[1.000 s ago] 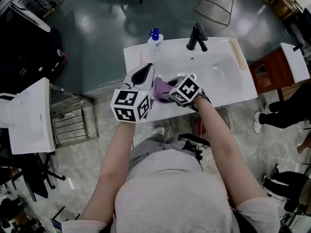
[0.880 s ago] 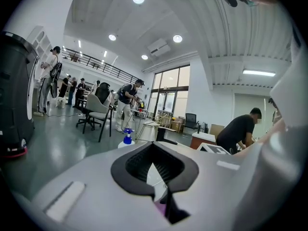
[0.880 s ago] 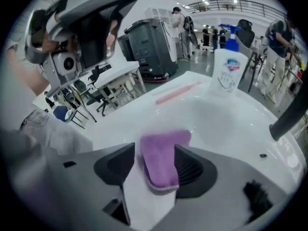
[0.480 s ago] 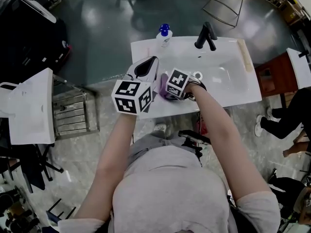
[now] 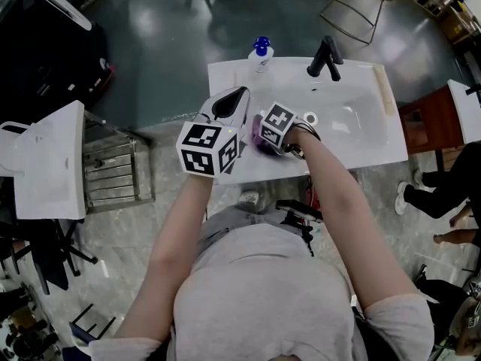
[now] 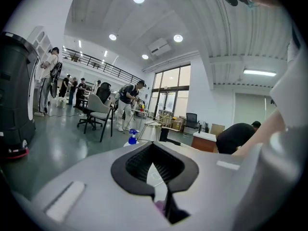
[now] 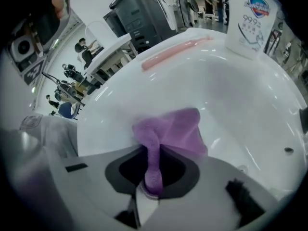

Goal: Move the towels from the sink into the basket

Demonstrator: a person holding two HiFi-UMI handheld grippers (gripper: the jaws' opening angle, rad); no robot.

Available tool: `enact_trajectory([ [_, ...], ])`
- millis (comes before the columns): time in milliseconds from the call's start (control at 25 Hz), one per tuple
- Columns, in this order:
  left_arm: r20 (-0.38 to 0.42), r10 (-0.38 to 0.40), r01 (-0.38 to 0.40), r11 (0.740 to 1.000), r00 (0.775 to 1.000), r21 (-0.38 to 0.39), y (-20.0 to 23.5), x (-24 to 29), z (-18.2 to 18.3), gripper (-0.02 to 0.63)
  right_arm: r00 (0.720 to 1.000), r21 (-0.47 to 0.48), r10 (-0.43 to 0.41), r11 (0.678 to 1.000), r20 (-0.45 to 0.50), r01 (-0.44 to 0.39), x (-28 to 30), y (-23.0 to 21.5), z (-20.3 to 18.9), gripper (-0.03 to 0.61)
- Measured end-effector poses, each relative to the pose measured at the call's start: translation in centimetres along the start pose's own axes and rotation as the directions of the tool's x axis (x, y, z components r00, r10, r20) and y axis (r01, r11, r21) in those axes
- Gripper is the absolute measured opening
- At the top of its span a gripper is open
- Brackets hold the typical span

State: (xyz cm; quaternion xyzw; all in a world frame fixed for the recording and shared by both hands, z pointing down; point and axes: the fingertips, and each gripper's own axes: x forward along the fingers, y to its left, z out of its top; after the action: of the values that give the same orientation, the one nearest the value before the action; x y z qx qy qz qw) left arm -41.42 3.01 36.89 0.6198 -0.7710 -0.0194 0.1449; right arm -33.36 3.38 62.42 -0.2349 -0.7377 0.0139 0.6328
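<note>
A purple towel [image 7: 175, 129] lies bunched in the white sink [image 5: 353, 126] near its left front. My right gripper [image 7: 153, 177] points steeply down into the basin; its jaws have just been closing and now pinch a raised fold of the towel. In the head view the right gripper [image 5: 261, 138] sits over the towel [image 5: 257, 132], which is mostly hidden under the marker cube. My left gripper [image 5: 237, 93] hovers level over the sink's left rim, beside the right one. Its jaws [image 6: 163, 201] look shut with nothing between them.
A black faucet [image 5: 325, 57] and a soap bottle with a blue pump [image 5: 261, 51] stand at the sink's back edge. A metal wire rack [image 5: 113, 179] and a white table [image 5: 45, 171] stand on the floor to the left. People stand and sit in the room behind.
The right gripper has tipped down and sunk into the sink onto the purple towel, and has shut on a fold of it. The left gripper has stayed in place.
</note>
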Motion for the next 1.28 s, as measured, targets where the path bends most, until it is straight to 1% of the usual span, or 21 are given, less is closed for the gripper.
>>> enact_trajectory([
  [160, -0.003, -0.008, 0.008, 1.0, 1.0, 0.001, -0.2, 0.2, -0.2, 0.006, 0.999, 0.054, 0.052, 0.997, 0.016, -0.053, -0.2, 0.2, -0.1, 0.057],
  [440, -0.008, -0.026, 0.026, 1.0, 1.0, 0.001, -0.9, 0.5, -0.3, 0.006, 0.996, 0.072, 0.07, 0.995, 0.06, -0.075, -1.5, 0.4, -0.4, 0.057],
  [760, -0.007, -0.031, 0.03, 0.999, 1.0, -0.012, -1.5, 0.2, 0.1, 0.006, 0.99, 0.063, 0.058, 0.996, 0.13, -0.067, -3.3, 1.3, 0.3, 0.057],
  [960, -0.005, -0.029, 0.029, 0.999, 1.0, -0.021, -2.2, -0.2, 0.3, 0.006, 0.979, 0.076, 0.051, 0.995, 0.195, -0.067, -4.6, 1.8, 0.4, 0.056],
  [1280, -0.008, -0.02, 0.02, 1.0, 1.0, -0.007, -3.6, 0.0, 0.6, 0.006, 0.97, 0.073, 0.018, 0.997, 0.241, -0.037, -6.4, 2.2, -0.2, 0.057],
])
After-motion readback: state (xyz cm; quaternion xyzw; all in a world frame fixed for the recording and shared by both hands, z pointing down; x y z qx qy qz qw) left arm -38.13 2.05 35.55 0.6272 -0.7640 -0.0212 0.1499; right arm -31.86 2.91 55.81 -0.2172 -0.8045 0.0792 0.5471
